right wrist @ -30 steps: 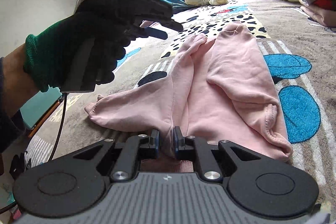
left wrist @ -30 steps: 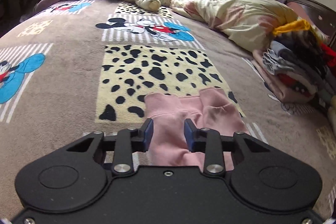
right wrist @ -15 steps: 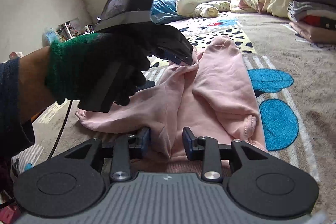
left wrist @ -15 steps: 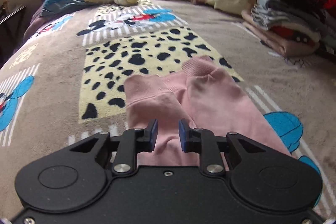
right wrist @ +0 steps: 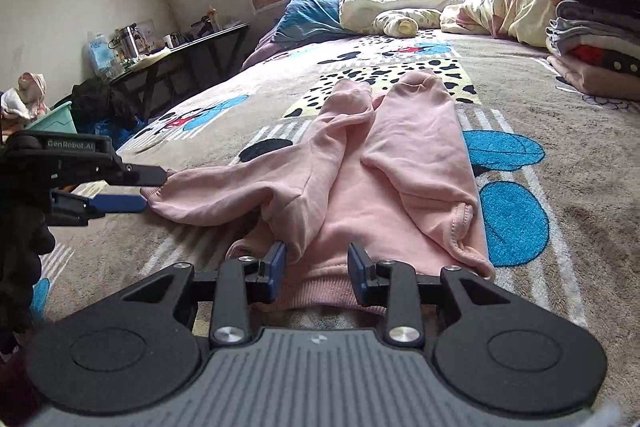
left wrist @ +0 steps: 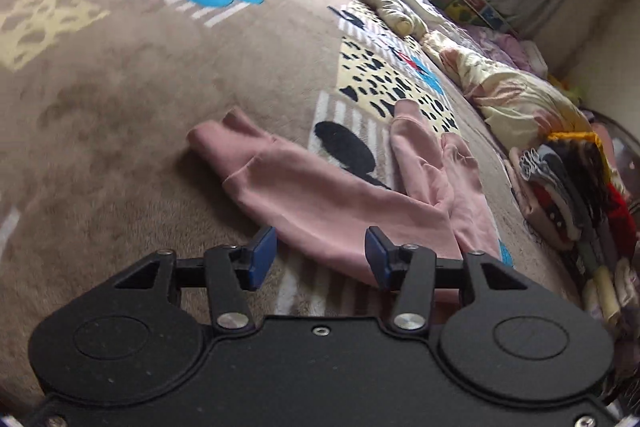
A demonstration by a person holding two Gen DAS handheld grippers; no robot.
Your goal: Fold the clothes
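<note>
pink top (right wrist: 400,163) hem — hid by right tool (right wrist: 316,269) | clothes stack (left wrist: 568,187) — cut off

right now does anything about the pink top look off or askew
Yes. The pink top is only half folded: one sleeve sticks out sideways toward the left claw, while the other sleeve lies folded across the body. The fabric is bunched and creased down the middle.

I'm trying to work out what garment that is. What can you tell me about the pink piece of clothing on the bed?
The pink sweatshirt looks like soft fleece with ribbed cuffs and hem. It lies flat on the cartoon-print blanket, partly folded: one sleeve is laid back over the body, the other stretches sideways toward the left gripper, whose opening jaws sit at its cuff. The right gripper stands open over the hem.
</note>
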